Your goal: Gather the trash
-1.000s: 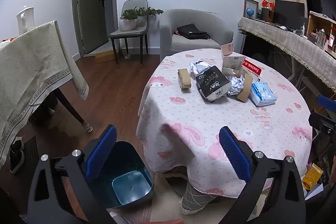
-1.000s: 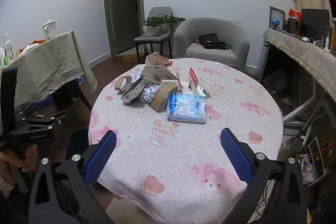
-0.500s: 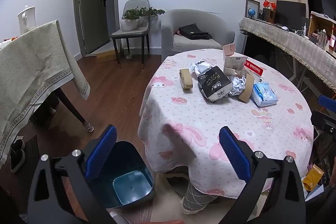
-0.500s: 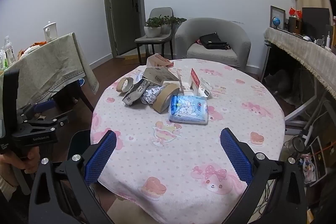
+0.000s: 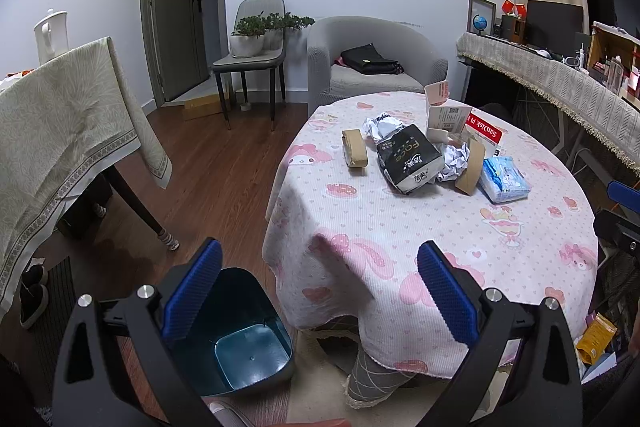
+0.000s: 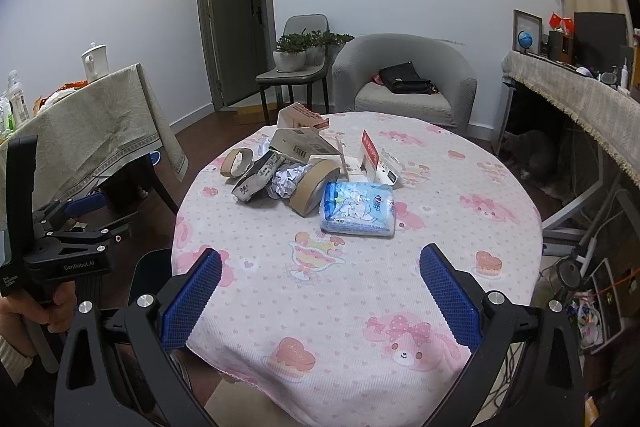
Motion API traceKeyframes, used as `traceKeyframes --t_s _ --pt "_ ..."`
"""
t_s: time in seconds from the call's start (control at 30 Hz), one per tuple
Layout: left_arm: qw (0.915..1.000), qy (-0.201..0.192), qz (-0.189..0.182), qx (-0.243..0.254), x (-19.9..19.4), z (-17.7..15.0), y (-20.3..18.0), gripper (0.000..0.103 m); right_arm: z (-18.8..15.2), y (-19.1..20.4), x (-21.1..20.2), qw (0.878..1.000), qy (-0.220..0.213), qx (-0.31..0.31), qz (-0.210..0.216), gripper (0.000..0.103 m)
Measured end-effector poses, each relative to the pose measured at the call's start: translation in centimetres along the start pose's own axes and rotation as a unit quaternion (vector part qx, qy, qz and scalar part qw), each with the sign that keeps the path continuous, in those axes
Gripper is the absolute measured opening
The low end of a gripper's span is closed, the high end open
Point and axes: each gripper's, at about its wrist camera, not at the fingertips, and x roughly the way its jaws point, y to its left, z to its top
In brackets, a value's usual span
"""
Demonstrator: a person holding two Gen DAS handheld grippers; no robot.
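A round table draped in a pink cartoon-print cloth (image 6: 360,291) carries a loose cluster of rubbish toward its far half, and both claws hang short of it with nothing between their blue pads. The left gripper (image 5: 320,291) has its jaws spread wide, held low beside the table's near left edge above a dark blue plastic waste bin (image 5: 240,347) that stands open on the wooden floor just beside the cloth's hem. The right gripper (image 6: 320,291) is likewise spread wide, over the near rim of the table. In the right wrist view, the closest piece of rubbish is a flat blue-and-white soft tissue pack (image 6: 358,209), lying with its long axis roughly across the view. Touching its left corner is a brown cardboard tape roll (image 6: 310,189), tipped on its edge and leaning, its open bore facing up and left. Left of that sits a ball of crumpled white paper (image 6: 286,181), then a black-and-white tissue packet (image 6: 256,179) whose long axis runs diagonally from near left to far right. A second brown tape ring (image 6: 237,163) stands on edge at the far left of the cluster. Behind them lie a beige cardboard box (image 6: 302,143) and a red-and-white SanDisk card package (image 6: 370,157), propped upright. A person's hand (image 6: 40,311) grips the left tool's handle at the left edge of that view.
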Motion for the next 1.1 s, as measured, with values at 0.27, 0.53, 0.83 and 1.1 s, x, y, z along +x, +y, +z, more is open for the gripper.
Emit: traceKeyframes --t_s 0.27,0.53,0.83,1.1 --pt "1.0000 0.000 -0.001 0.001 0.08 0.00 0.18 0.100 0.05 -0.24 -0.03 1.000 -0.001 0.004 0.001 0.100" --pt "1.0000 0.002 -0.001 0.002 0.09 -0.24 -0.30 0.099 0.14 -0.31 0.05 1.000 -0.001 0.006 0.001 0.100" --pt "1.0000 0.002 -0.001 0.002 0.09 -0.27 -0.38 0.099 0.19 -0.43 0.03 1.000 0.000 0.010 0.003 0.100" --pt "1.0000 0.003 -0.001 0.002 0.09 -0.25 -0.38 0.099 0.16 -0.42 0.13 1.000 0.001 0.011 0.003 0.100"
